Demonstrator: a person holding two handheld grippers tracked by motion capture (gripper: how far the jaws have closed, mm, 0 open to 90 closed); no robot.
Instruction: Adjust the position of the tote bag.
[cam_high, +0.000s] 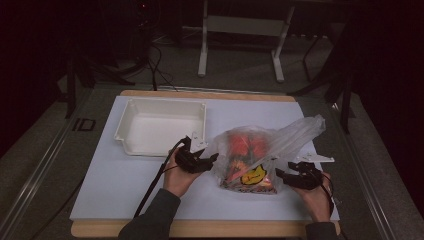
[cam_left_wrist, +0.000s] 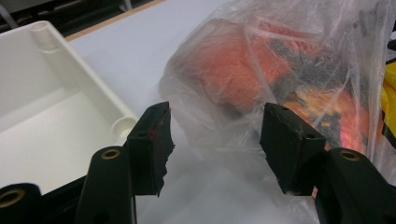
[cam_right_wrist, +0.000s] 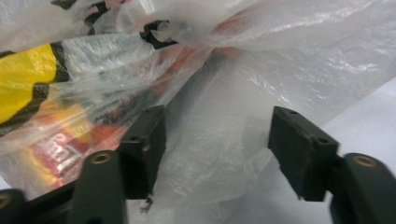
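clear plastic bag (cam_high: 265, 150) of orange-red and yellow packets (cam_high: 248, 165); white tray (cam_high: 160, 125).

Wooden table (cam_high: 200, 230) topped by a white sheet (cam_high: 120, 185) (wood edge showing front and back). On the sheet: white tray (cam_high: 125, 131) at back left, clear plastic bag (cam_high: 295, 135) of orange packets just right of it.

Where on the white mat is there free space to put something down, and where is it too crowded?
Free: the mat in front of the white tray, left of the left gripper; also the back right corner behind the plastic bag. The tray looks empty inside. Crowded: the middle right, where both the left and right gripper flank the bag.
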